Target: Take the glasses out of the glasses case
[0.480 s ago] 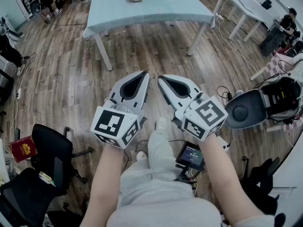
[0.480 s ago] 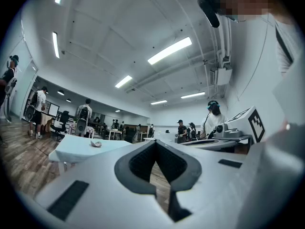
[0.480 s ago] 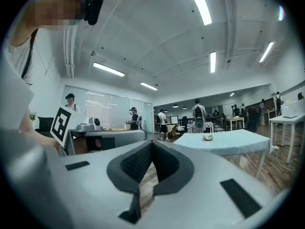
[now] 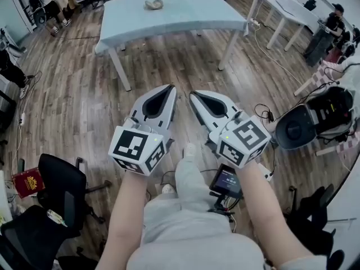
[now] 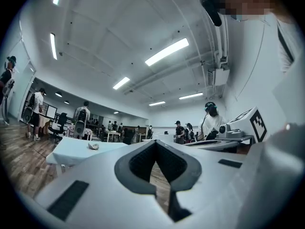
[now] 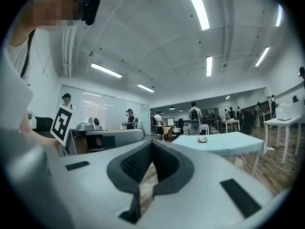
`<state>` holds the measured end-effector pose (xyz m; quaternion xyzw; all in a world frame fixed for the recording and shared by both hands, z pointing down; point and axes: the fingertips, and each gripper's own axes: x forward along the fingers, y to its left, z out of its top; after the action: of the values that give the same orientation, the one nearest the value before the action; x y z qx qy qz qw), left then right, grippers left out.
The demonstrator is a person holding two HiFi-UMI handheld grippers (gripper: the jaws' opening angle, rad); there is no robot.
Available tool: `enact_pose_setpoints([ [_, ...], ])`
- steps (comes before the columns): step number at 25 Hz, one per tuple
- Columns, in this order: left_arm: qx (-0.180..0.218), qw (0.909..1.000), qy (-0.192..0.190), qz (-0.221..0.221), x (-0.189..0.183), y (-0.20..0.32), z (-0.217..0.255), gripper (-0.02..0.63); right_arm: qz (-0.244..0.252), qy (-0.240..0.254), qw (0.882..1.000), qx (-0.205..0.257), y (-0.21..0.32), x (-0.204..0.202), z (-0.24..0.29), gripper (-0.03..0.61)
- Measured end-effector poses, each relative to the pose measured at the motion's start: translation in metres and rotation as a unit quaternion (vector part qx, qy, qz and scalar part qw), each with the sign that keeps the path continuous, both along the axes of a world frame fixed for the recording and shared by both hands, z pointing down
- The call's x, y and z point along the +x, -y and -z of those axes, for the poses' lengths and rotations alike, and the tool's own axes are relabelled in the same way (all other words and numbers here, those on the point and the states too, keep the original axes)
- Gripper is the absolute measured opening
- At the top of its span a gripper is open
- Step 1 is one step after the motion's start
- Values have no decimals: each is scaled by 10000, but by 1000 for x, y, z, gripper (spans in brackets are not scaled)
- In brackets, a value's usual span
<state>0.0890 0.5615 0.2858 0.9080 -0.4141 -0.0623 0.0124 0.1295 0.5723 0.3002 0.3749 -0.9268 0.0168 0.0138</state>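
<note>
A small pale glasses case (image 4: 153,4) lies shut on the far half of a light blue table (image 4: 185,16), well ahead of me across the wooden floor. The case shows tiny in the left gripper view (image 5: 93,146) and in the right gripper view (image 6: 203,139). My left gripper (image 4: 170,87) and right gripper (image 4: 191,94) are held side by side in front of my body, far short of the table. Both point toward it. Each has its jaws shut with nothing between them, as the left gripper view (image 5: 155,143) and right gripper view (image 6: 151,143) also show.
Black office chairs (image 4: 59,187) and a red booklet (image 4: 28,181) stand at my lower left. A black and white machine (image 4: 306,122) with cables sits on the floor at right. A white table (image 4: 287,4) is at the far right. People stand in the background.
The table and floor have shifted slightly up and left in the head view. Both grippers stay shut and side by side.
</note>
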Motion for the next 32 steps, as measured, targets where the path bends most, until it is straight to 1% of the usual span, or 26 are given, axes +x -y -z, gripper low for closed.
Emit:
enact_pose_setpoints([
  [4, -42, 10000, -41, 44, 3, 11, -1, 8, 45, -92, 9999, 77, 8, 3, 0, 6],
  [9, -47, 10000, -19, 63, 6, 31, -1, 8, 123, -14, 9999, 75, 31, 4, 2, 6],
  [14, -77, 9998, 68, 148, 3, 64, -3, 8, 166, 154, 9997, 27, 69, 2, 4, 6],
  [18, -86, 9997, 143, 202, -3, 97, -2, 8, 270, 120, 9996, 40, 104, -5, 7, 6],
  [26, -40, 9993, 222, 306, -5, 166, 9, 8, 652, -14, 9978, 64, 173, -12, 19, 6],
  [32, -103, 9987, 309, 388, -9, 209, 6, 8, 741, 22, 9972, 2, 218, -20, 17, 6],
])
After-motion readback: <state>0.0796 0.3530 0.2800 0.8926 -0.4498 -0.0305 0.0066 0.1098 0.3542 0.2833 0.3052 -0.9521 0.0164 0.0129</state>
